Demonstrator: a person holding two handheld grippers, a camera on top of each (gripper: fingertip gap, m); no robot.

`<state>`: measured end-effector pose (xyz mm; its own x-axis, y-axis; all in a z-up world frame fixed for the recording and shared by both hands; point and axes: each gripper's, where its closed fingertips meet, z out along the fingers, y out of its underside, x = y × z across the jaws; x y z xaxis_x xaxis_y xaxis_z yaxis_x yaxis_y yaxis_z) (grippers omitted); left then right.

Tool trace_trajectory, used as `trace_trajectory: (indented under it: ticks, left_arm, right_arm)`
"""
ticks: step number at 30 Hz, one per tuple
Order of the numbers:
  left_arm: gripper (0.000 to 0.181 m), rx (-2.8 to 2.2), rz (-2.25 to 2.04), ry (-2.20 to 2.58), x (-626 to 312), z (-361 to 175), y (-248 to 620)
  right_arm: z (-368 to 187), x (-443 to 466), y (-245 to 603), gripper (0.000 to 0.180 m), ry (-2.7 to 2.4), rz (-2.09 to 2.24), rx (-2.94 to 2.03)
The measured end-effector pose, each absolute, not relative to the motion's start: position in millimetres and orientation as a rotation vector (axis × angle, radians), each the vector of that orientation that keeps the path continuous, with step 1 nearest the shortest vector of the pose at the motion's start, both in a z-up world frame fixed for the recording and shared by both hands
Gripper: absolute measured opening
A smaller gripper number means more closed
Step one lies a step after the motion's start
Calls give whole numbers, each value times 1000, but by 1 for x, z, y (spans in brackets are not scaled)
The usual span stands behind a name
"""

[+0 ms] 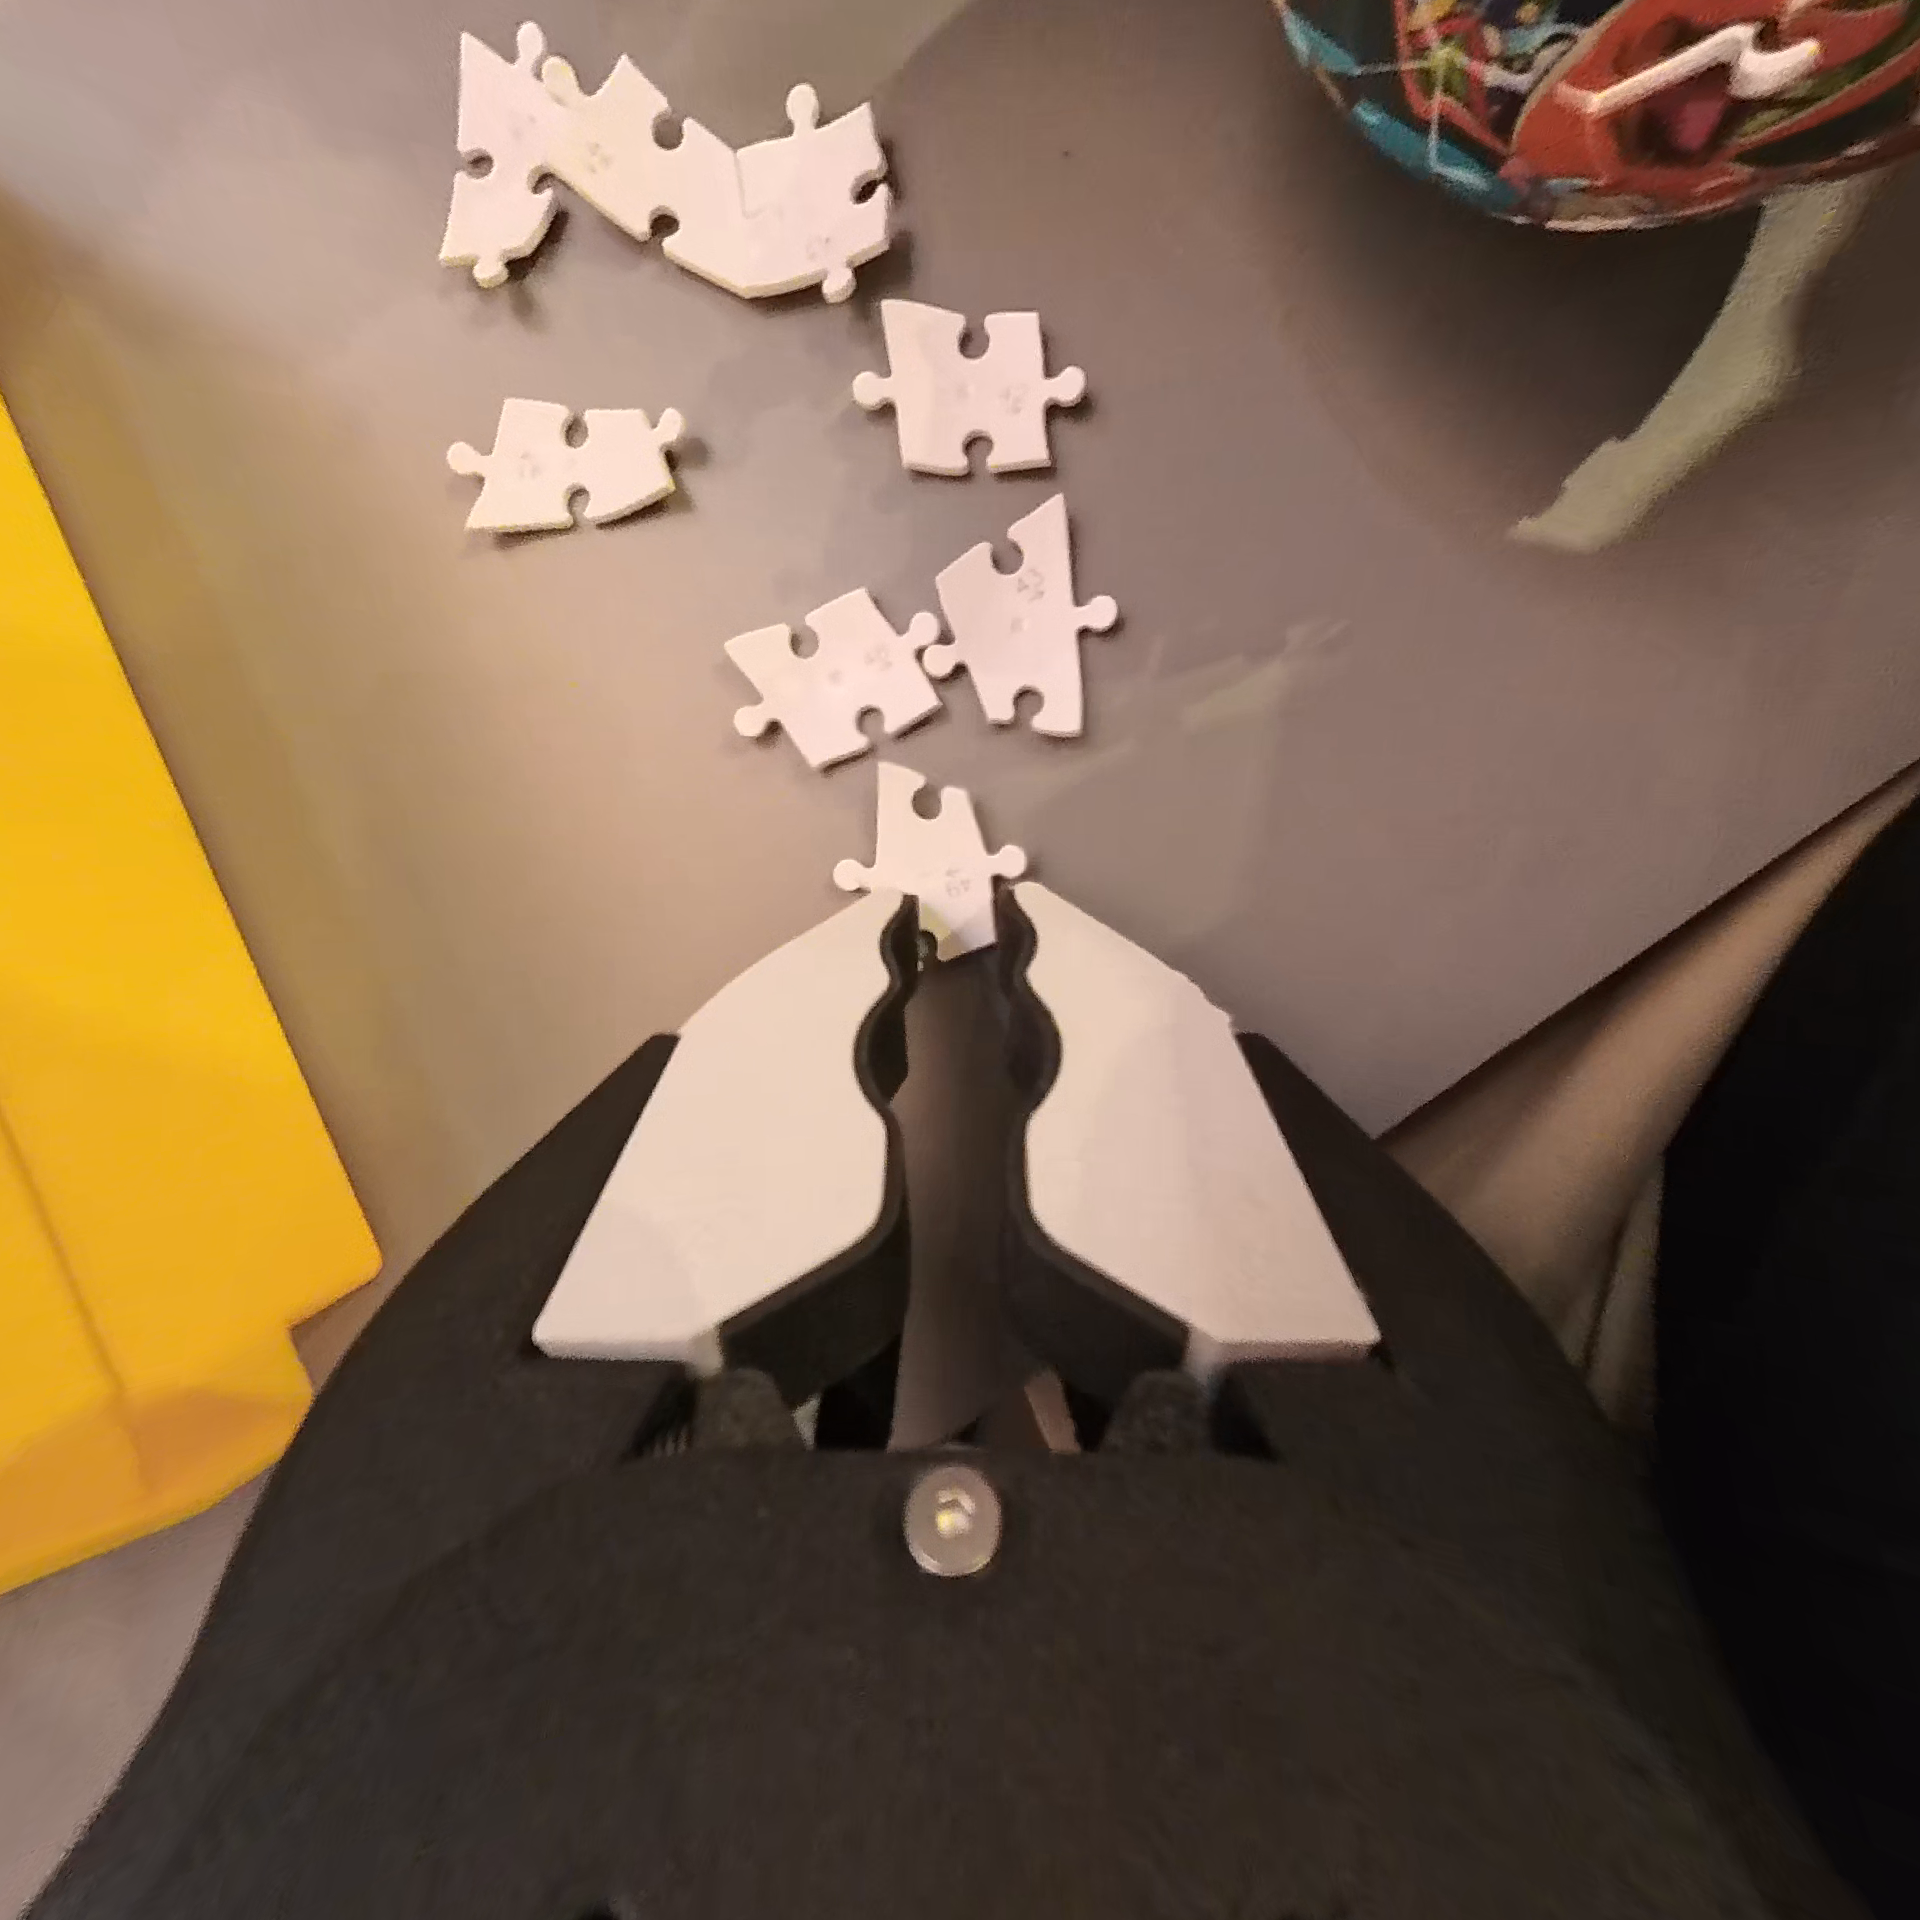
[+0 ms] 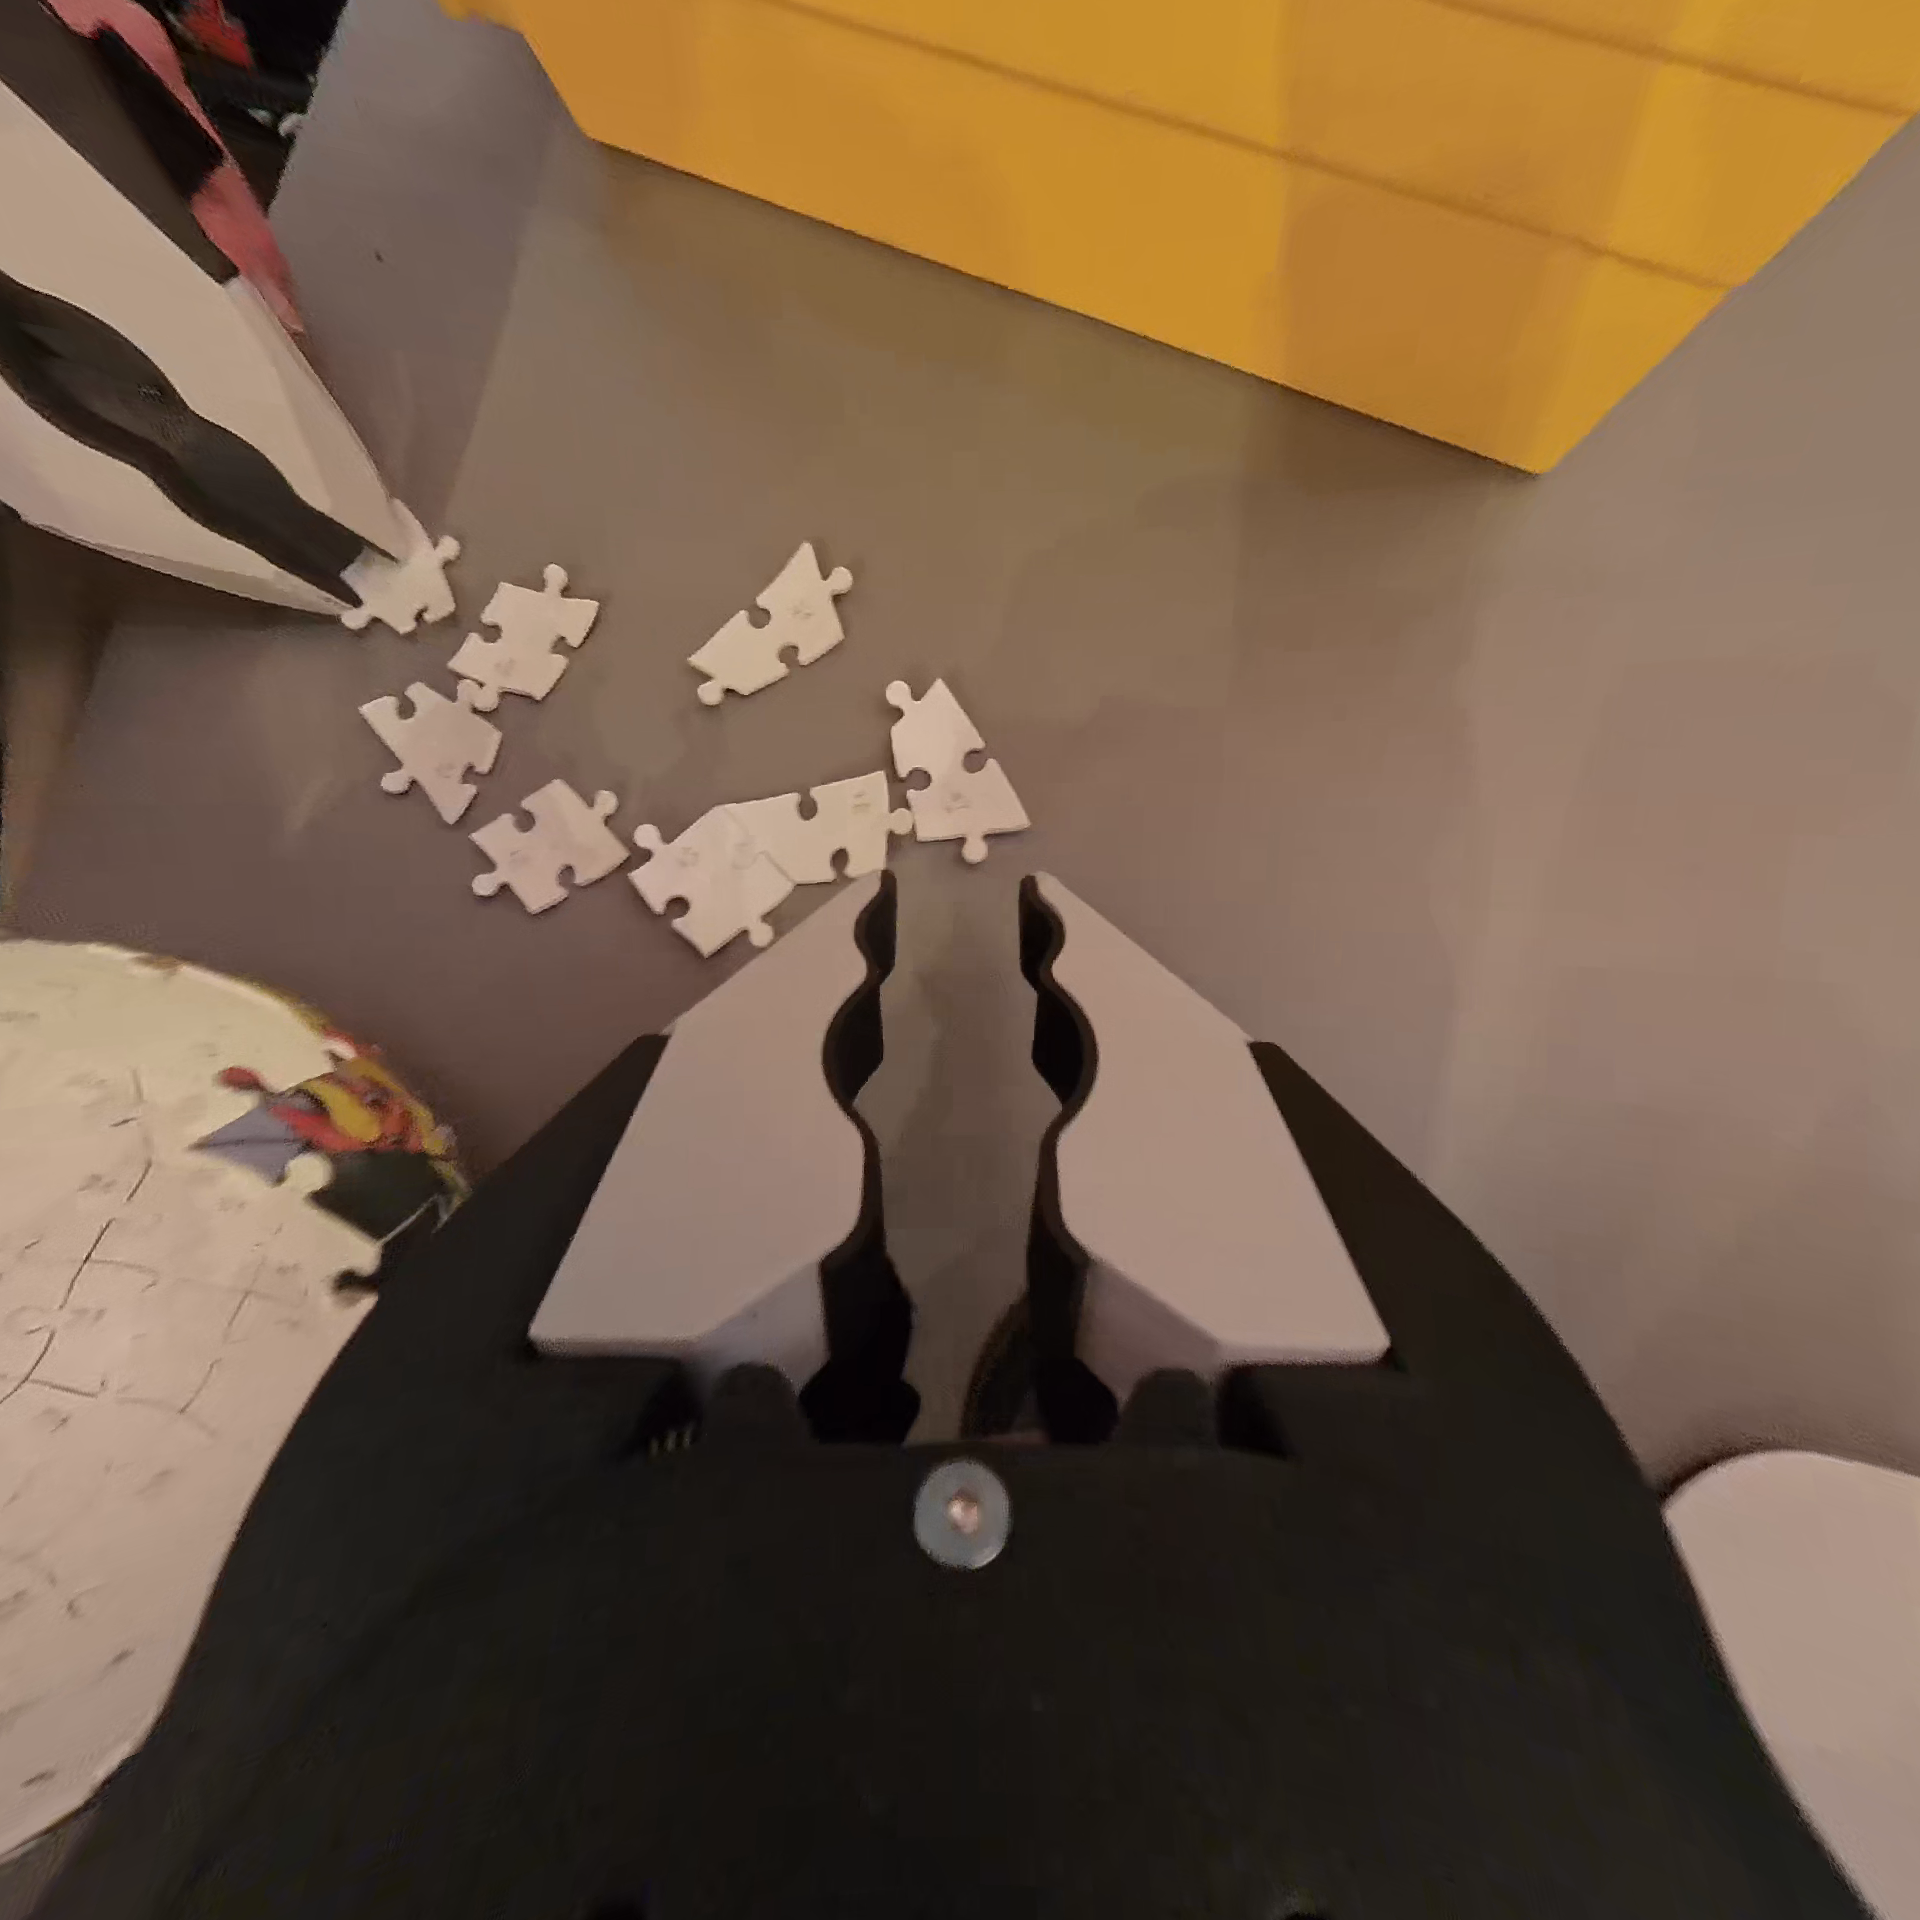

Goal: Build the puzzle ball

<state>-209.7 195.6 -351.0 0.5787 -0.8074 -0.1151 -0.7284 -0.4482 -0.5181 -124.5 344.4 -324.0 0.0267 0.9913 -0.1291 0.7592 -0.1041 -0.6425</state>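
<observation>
- The puzzle ball (image 2: 125, 1278), partly built, sits on the grey table (image 2: 1247, 675) at the lower left of the right wrist view, its white inner side with piece seams turned toward that camera and a patch of coloured print along its edge.
- In the left wrist view the same ball (image 1: 1558, 114) shows only as a coloured curved shell at the top right corner, with a white tabbed piece standing out against its red area.
- The held piece (image 1: 930, 847), white side up, is pinched at its near end between the tips of the left gripper (image 1: 961, 920); its far end with the tabs sticks out forward, low over the table.
- The left gripper's jaws are nearly closed, only the piece's width apart, and it points forward and down at the table.
- From the right wrist view this gripper (image 2: 358, 582) comes in from the upper left, its tips on the piece (image 2: 410, 587) at the table surface.
- The right gripper (image 2: 956, 894) hovers over the table with its jaws parted by a clear gap and nothing between them, pointing just short of the scattered pieces.
- The loose pieces (image 1: 966, 390) lie white side up in a spread ahead of the left gripper; some overlap or touch at the far end (image 1: 665, 171).
- The right wrist view shows these pieces (image 2: 774, 634) between the two grippers.
- A yellow bin (image 2: 1143, 208) stands on the table beyond the pieces; the left wrist view has it (image 1: 135, 935) along its left edge.
- Only the right wrist view shows a white rounded object (image 2: 1808, 1662) at its lower right.
</observation>
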Motion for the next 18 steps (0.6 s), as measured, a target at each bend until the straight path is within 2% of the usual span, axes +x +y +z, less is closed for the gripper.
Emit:
trace_trajectory:
  ticks: [6,18]
  left_arm:
    - [25,-2295,-201,1210,-216,-350,200]
    - [37,-2266,-220,1176,-217,-344,204]
  right_arm:
    - [-335,-135,351,24,-1832,801,-1892]
    - [-350,-138,347,4,-1918,750,-1860]
